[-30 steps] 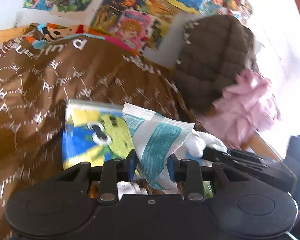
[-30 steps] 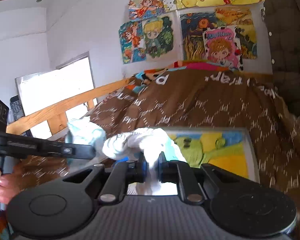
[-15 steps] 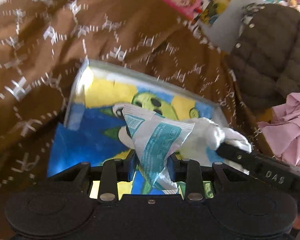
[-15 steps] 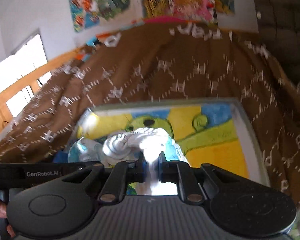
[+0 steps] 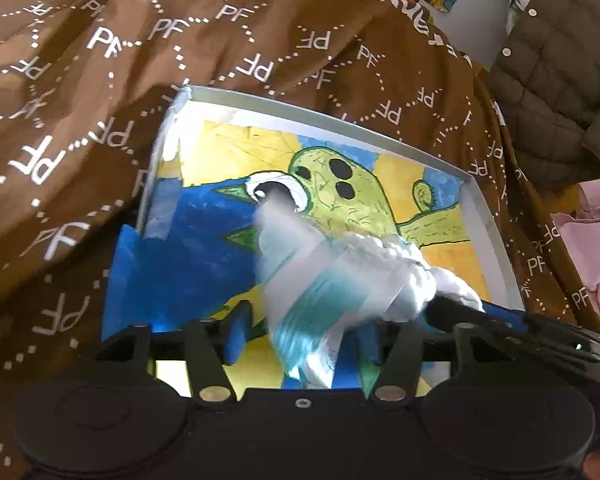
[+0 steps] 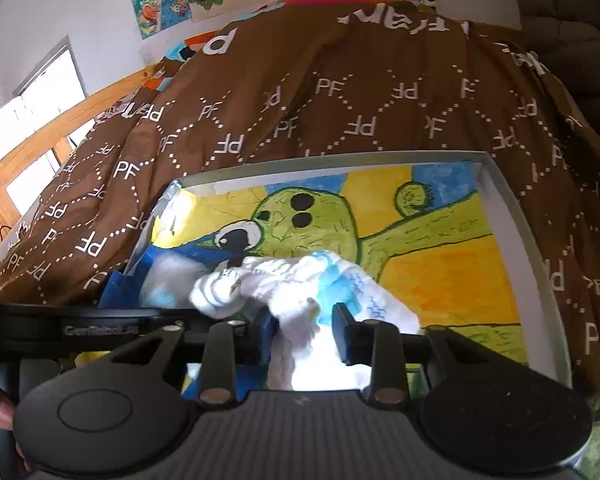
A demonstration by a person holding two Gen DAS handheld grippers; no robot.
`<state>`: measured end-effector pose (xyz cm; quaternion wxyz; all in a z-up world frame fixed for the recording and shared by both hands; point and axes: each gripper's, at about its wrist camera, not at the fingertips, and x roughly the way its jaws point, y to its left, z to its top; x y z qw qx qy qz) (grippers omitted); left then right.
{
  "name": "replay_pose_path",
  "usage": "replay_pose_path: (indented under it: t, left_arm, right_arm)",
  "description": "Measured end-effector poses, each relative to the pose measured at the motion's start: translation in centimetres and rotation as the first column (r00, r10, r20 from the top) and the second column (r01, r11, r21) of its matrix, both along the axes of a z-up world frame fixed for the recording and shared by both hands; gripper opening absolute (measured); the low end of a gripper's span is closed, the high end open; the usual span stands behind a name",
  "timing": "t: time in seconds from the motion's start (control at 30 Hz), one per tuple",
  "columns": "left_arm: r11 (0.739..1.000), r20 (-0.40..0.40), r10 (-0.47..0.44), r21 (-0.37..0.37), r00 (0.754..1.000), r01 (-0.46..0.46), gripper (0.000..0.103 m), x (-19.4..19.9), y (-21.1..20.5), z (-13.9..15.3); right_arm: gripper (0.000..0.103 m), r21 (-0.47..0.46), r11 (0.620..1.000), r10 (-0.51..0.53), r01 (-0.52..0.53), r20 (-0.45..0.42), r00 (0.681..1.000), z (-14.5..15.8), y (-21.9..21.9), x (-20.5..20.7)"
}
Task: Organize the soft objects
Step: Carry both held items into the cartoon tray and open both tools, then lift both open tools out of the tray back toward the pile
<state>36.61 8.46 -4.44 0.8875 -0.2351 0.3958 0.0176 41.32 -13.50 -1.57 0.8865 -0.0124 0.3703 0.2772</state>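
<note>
A shallow grey box (image 5: 488, 216) with a green cartoon painting on its floor lies on the brown bedcover; it also shows in the right wrist view (image 6: 512, 208). My left gripper (image 5: 302, 338) is open, its fingers spread beside a blurred white-and-teal plastic packet (image 5: 300, 280) that is between them over the box. My right gripper (image 6: 302, 332) is open too, its fingers apart around a white knitted sock (image 6: 260, 280) and packet over the box. The sock (image 5: 404, 264) also shows in the left wrist view, beside the right gripper's finger (image 5: 472, 312).
A brown "PF" bedcover (image 6: 340, 92) surrounds the box. A dark quilted jacket (image 5: 560, 60) and pink cloth (image 5: 596, 240) lie to the right. A wooden bed rail (image 6: 60, 120) and window are at the left. Posters hang on the far wall.
Both grippers have tipped down over the box and opened. The packet and sock that they gripped are now loose between the spread fingers, and the packet is blurred with motion.
</note>
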Motion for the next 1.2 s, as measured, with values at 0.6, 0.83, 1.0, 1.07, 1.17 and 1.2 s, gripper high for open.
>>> replay_pose_path:
  t: [0.6,0.83,1.0,1.07,1.17,1.2]
  left_arm:
    - [0.991,0.337,0.045,0.105,0.94,-0.085,0.099,-13.8,-4.1,11.4]
    - [0.978,0.44,0.009,0.184,0.898,-0.1,0.102,-22.2,-7.2,16.2]
    - [0.97,0.426,-0.07,0.241,0.902,-0.038,0.102,-27.7,-9.5,17.3]
    - [0.964,0.409,-0.107,0.264,0.906,-0.006,0.102,-29.6,-10.3,17.2]
    - [0.963,0.402,-0.147,0.268,0.904,0.038,0.102,-32.2,-11.2,16.8]
    - [0.963,0.402,-0.156,0.267,0.902,0.047,0.102,-32.9,-11.3,16.5]
  right_arm:
    - [0.103,0.188,0.981,-0.092,0.041,0.275,0.957,10.7,-10.6,-11.4]
    - [0.103,0.2,0.979,-0.108,0.031,0.391,0.914,14.8,-13.2,-19.7]
    - [0.103,0.203,0.979,-0.101,0.01,0.444,0.891,16.0,-14.4,-25.7]
    - [0.103,0.195,0.981,-0.103,0.012,0.468,0.878,16.1,-14.6,-28.0]
    - [0.103,0.176,0.984,-0.111,0.026,0.497,0.861,15.9,-15.0,-31.3]
    - [0.103,0.166,0.985,-0.117,0.037,0.506,0.854,15.8,-15.0,-32.3]
